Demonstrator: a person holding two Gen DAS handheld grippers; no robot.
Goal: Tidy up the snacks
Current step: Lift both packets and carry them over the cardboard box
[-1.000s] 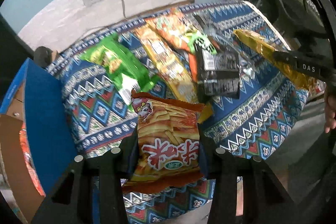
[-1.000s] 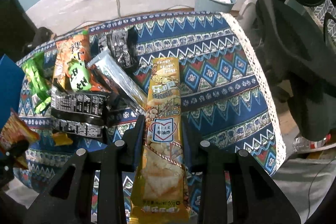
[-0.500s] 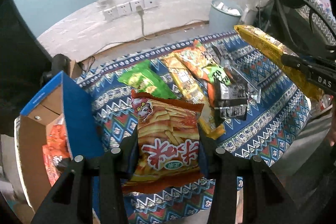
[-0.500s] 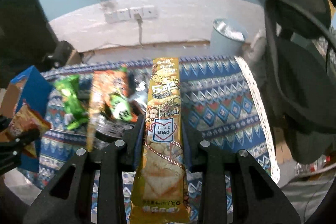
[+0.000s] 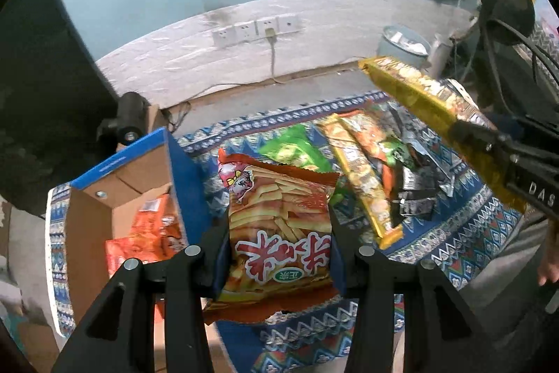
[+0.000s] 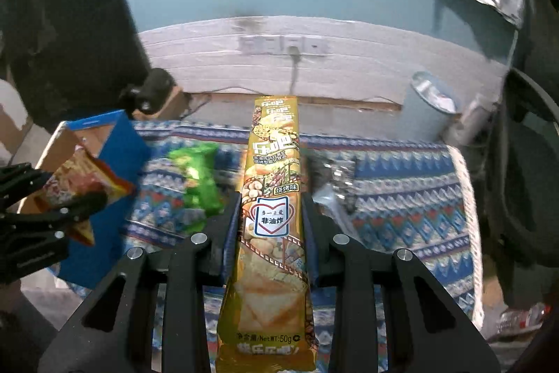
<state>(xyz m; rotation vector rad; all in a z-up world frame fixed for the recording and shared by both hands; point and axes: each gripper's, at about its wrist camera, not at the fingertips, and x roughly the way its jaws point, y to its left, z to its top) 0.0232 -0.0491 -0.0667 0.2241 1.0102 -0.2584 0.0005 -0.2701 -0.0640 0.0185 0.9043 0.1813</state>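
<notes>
Change: both hand-held grippers have risen since a second ago; more wall and floor in view, the box now shows its open inside.
Left hand-held gripper: clamped on the orange bag, pads on both its sides, bag upright and lifted off the cloth.
Right hand-held gripper: closed narrow on the yellow pack, long pack running along the fingers, held in the air.
Box: blue outside, cardboard inside, at the left edge of the tabletop; orange packets inside.
Orange bag place: just right of the box, over the patterned cloth.
Left on the cloth: green bag, a second long yellow pack, black packet, probably an orange-green one too, blurred.
Bin: on the floor beyond the tabletop, by the wall.
</notes>
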